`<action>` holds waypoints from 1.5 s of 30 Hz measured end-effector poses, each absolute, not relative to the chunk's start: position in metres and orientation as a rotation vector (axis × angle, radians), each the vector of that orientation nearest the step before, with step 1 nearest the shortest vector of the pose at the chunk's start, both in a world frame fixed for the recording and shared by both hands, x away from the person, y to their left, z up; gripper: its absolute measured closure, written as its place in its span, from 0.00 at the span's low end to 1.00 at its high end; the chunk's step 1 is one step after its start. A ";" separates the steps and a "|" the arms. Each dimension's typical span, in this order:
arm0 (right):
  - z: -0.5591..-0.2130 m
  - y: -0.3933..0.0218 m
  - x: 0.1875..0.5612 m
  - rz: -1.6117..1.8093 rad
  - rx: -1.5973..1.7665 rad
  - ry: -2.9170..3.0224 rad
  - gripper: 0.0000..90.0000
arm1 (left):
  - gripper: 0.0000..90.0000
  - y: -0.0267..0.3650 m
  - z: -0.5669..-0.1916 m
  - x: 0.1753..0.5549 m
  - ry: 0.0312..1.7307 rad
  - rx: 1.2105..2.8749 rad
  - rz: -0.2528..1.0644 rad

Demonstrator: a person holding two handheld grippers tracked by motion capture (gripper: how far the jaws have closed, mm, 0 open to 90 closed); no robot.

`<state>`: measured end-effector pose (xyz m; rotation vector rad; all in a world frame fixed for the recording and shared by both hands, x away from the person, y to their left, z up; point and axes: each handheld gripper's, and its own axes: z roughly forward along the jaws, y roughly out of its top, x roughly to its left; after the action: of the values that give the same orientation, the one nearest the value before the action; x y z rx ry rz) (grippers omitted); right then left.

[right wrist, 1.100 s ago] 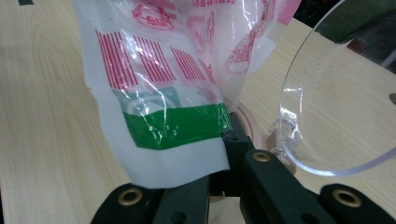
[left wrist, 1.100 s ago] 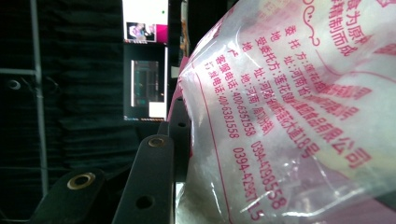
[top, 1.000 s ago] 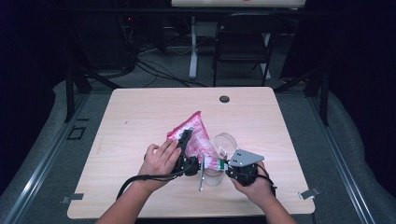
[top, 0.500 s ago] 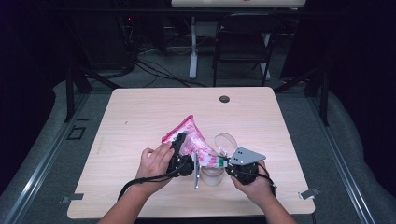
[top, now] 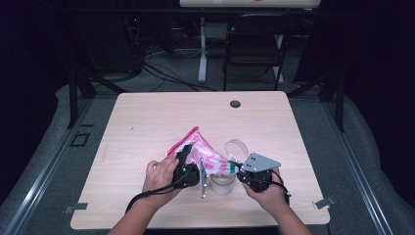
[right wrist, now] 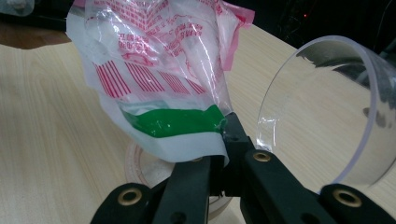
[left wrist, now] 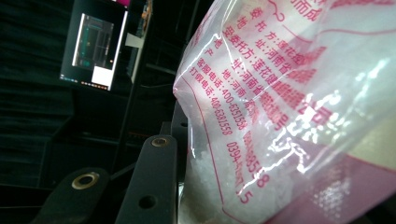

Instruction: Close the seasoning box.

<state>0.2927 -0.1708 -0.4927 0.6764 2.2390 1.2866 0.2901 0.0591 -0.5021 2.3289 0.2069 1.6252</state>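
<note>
We are clamping our right gripper (right wrist: 219, 154) fingers on the corner of the pink-printed plastic bag (top: 201, 155), while our left gripper (top: 188, 169) fingers are gripping its body above the clear jar (top: 222, 183) on the table (top: 147, 122).

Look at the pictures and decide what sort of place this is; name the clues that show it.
Probably a lab or recording studio rather than a kitchen: a bare wooden table stands alone on grey floor with black curtains around it, cables trail behind it, and a lit monitor glows in the dark background.
</note>
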 end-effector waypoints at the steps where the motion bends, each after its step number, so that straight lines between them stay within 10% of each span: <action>1: -0.492 -0.171 0.293 1.286 0.676 2.238 1.00 | 0.82 0.059 -0.503 0.290 0.214 2.328 1.616; 27: -0.486 -0.171 0.291 1.363 0.677 2.221 0.95 | 0.82 0.071 -0.508 0.295 0.421 2.296 1.383; 45: -0.481 -0.171 0.292 1.490 0.683 2.174 0.65 | 0.83 0.090 -0.527 0.303 0.697 2.208 0.991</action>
<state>0.2920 -0.1714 -0.4806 0.6825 2.1743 1.4903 0.3032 0.0901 -0.5275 2.2078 0.6974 0.9914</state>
